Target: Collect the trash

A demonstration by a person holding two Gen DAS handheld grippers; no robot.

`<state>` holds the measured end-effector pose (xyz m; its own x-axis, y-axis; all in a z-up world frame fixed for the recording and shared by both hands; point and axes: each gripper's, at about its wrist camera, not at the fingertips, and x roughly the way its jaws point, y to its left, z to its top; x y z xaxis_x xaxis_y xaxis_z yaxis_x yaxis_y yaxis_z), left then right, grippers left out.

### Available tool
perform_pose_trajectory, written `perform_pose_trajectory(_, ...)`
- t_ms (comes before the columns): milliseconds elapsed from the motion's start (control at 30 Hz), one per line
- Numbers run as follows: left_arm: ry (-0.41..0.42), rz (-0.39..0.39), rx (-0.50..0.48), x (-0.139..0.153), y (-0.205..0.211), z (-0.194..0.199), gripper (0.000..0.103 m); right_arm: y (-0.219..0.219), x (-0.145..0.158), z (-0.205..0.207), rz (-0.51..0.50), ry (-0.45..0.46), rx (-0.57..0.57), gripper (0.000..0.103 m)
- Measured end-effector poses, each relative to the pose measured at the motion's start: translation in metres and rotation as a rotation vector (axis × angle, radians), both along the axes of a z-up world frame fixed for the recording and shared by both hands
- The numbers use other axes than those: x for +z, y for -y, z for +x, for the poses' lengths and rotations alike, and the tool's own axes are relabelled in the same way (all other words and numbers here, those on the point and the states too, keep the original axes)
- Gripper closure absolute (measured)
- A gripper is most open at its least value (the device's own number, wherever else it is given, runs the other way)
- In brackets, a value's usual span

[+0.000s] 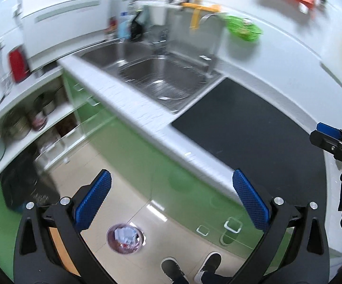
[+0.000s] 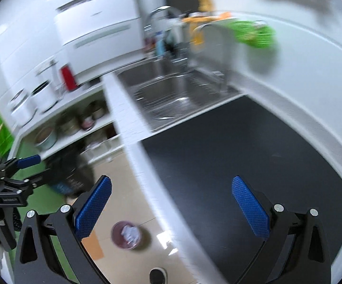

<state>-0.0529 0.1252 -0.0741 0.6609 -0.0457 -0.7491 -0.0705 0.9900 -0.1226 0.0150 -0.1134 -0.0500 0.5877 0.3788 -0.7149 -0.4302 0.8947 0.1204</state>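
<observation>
- A small round metal-rimmed waste bin (image 1: pixel 126 237) is seen on the beige tiled floor, lower left in both wrist views, with crumpled white paper trash (image 1: pixel 123 233) already lying inside it.
- The left gripper (image 1: pixel 171 200) is held above the floor in front of the green cabinet fronts (image 1: pixel 133 146), its blue-padded fingers (image 1: pixel 92 202) spread wide apart and empty.
- No loose trash can be made out on the white-edged surface (image 1: pixel 128 99), in the stainless steel sink (image 1: pixel 161 80) or on the black mat (image 1: pixel 246 132); both views are blurred.
- The right gripper (image 2: pixel 171 201) is poised over the edge of the black mat, fingers likewise wide open with nothing between them.
- The step is judged to be a search for the next piece: the sweep is best slowed so the blur clears.
- Any piece found is best approached from above with one gripper, and carried directly over the bin before the fingers are parted.
- The person's shoes (image 1: pixel 189 269) stand close to the bin, so it could be knocked.
</observation>
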Motion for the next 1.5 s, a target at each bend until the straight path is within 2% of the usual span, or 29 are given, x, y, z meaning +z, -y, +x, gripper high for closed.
perform_pose_trajectory(133, 0.017, 0.011, -0.077, 0.014, 0.037, 0.020, 0.003, 0.047, 0.009, 0.003, -0.004, 0.010, -0.081, 0.005)
perform_pose_trajectory(300, 0.014, 0.014, -0.140, 0.025, 0.075, 0.033, 0.003, 0.087, 0.017, 0.005, -0.022, 0.016, -0.126, 0.005)
perform_pose_trajectory(633, 0.004, 0.022, -0.193, 0.039, 0.125, 0.047, 0.003, 0.129, 0.020, 0.014, -0.048, -0.021, -0.143, 0.005)
perform_pose_trajectory(1067, -0.030, 0.037, -0.241, 0.036, 0.156, 0.061, 0.003, 0.157, 0.022, 0.013, -0.050, -0.045, -0.150, 0.005)
perform_pose_trajectory(1500, -0.003, 0.052, -0.220, 0.045, 0.156, 0.057, 0.003, 0.155, 0.023, 0.012, -0.037, -0.046, -0.118, 0.005)
